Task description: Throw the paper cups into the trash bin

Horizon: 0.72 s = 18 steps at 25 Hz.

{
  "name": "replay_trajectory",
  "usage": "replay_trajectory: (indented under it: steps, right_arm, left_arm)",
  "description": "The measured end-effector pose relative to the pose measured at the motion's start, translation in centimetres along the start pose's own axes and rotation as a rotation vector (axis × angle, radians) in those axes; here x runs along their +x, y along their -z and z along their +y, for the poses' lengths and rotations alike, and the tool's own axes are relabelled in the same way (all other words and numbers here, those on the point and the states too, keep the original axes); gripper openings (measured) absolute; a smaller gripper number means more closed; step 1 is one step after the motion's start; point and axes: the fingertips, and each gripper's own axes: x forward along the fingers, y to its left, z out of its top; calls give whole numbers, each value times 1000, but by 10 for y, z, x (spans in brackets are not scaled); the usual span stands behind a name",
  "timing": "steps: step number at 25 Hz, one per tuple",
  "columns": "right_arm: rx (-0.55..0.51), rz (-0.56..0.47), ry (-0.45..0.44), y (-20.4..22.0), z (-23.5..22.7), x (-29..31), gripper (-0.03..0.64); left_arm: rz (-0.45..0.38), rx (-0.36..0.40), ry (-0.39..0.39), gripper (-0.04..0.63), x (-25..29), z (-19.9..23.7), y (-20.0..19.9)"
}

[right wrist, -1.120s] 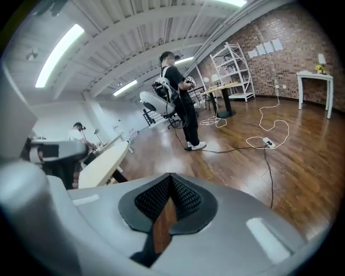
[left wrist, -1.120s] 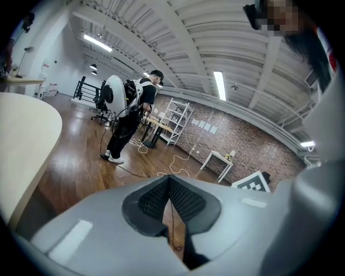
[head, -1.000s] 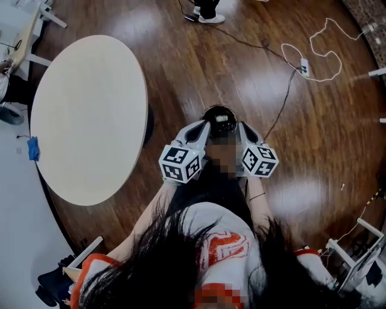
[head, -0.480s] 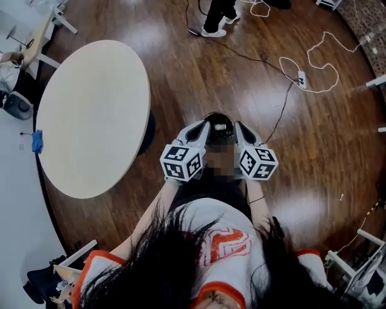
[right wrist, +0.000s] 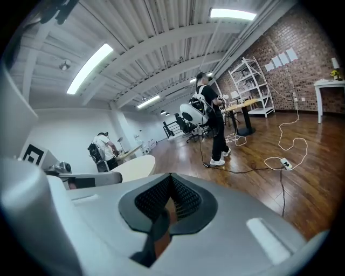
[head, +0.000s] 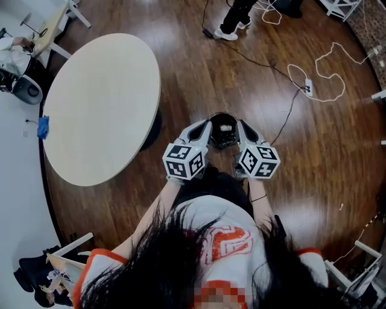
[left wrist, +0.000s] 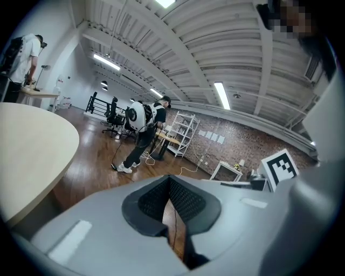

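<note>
The left tongs (head: 204, 125) and right tongs (head: 243, 125) were both pinched together on nothing, hovering just above the black trash bin (head: 224, 114) on the floor (head: 313, 157) near the round worktop (head: 99, 108). Swinging them away low could clip the rim and tip the bin. Something pale inside was probably a paper cup (head: 226, 127); its long axis and facing could not be told

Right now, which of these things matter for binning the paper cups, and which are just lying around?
Job: trash bin; left gripper and right gripper, both shut and empty.
Lying about: round table; corded power strip on the floor; a person standing beyond.
</note>
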Motion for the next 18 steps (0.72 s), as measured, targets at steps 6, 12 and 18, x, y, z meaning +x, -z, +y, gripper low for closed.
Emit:
replay_trajectory:
  steps: [6, 12, 18]
  right_arm:
    - [-19, -3, -2, -2, 2, 1, 0]
    - [-26, -1, 4, -1, 7, 1, 0]
    - [-49, 3, 16, 1, 5, -2, 0]
  left_arm:
    - [-8, 10, 1, 0, -1, 0, -2]
    - [-11, 10, 3, 0, -5, 2, -4]
    - [-8, 12, 5, 0, -5, 0, -3]
